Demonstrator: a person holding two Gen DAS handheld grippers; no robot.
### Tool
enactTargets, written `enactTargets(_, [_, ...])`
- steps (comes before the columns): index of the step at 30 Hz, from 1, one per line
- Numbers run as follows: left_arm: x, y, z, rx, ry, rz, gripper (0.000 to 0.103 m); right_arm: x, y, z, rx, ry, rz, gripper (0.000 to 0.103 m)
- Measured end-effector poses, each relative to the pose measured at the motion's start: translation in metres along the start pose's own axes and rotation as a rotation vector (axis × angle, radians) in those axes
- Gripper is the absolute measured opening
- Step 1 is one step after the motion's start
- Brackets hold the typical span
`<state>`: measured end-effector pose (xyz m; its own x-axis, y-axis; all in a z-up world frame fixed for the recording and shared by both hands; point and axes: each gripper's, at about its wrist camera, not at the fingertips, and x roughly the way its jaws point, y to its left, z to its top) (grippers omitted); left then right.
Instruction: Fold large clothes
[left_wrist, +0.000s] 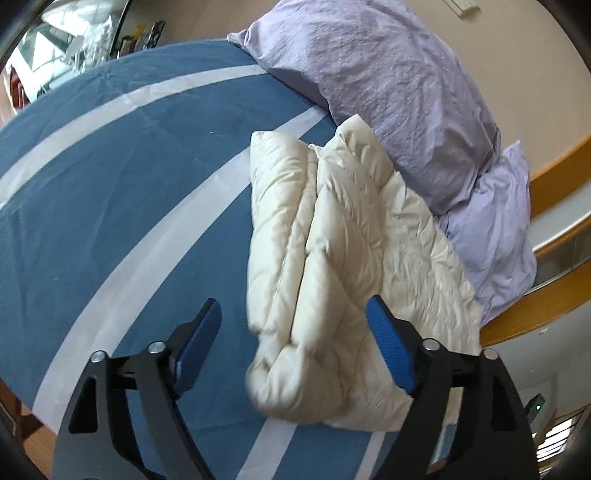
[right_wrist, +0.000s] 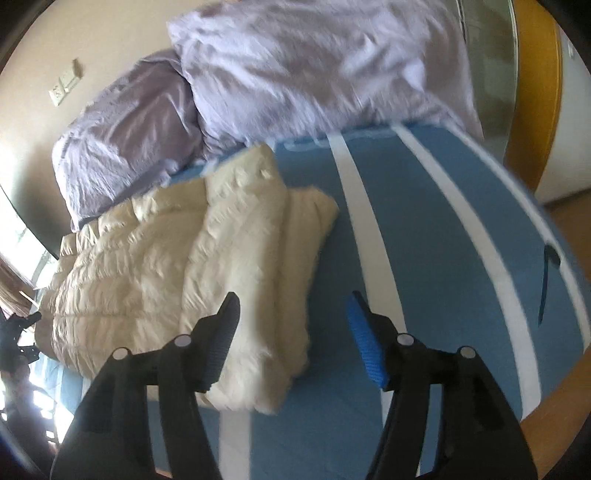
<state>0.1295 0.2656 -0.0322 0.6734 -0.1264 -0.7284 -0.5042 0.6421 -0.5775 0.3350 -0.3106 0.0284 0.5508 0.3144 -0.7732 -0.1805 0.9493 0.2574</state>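
A cream quilted puffer jacket (left_wrist: 332, 266) lies folded in a thick bundle on the blue bed cover with white stripes (left_wrist: 129, 206). It also shows in the right wrist view (right_wrist: 192, 258). My left gripper (left_wrist: 293, 314) is open above the near end of the bundle, holding nothing; its right finger is over the jacket. My right gripper (right_wrist: 291, 306) is open and empty over the jacket's right edge, with its left finger over the fabric and its right finger over the cover (right_wrist: 424, 258).
Two lilac pillows (left_wrist: 388, 92) lie at the bed's head against the wall, touching the jacket's far side; they also show in the right wrist view (right_wrist: 303, 70). A wooden bed frame (left_wrist: 546, 306) runs along the edge. A dark strap (right_wrist: 546, 280) lies on the cover.
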Motion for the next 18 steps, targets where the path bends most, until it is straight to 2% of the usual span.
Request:
enactTargets(4, [0.012,-0.007,0.008,0.009,0.006,0.030,0.087,0.007,0.040,0.008,-0.096,-0.028,0.023,0.064])
enactTargets(10, [0.030,-0.018,0.018,0.024,0.020,0.063,0.088,0.036,0.095,-0.002,-0.249,-0.012,-0.002,0.064])
enactTargets(18, [0.043,-0.019,0.020,0.009,0.023,0.054,0.088,0.063,0.109,-0.016,-0.279,0.016,-0.039,0.066])
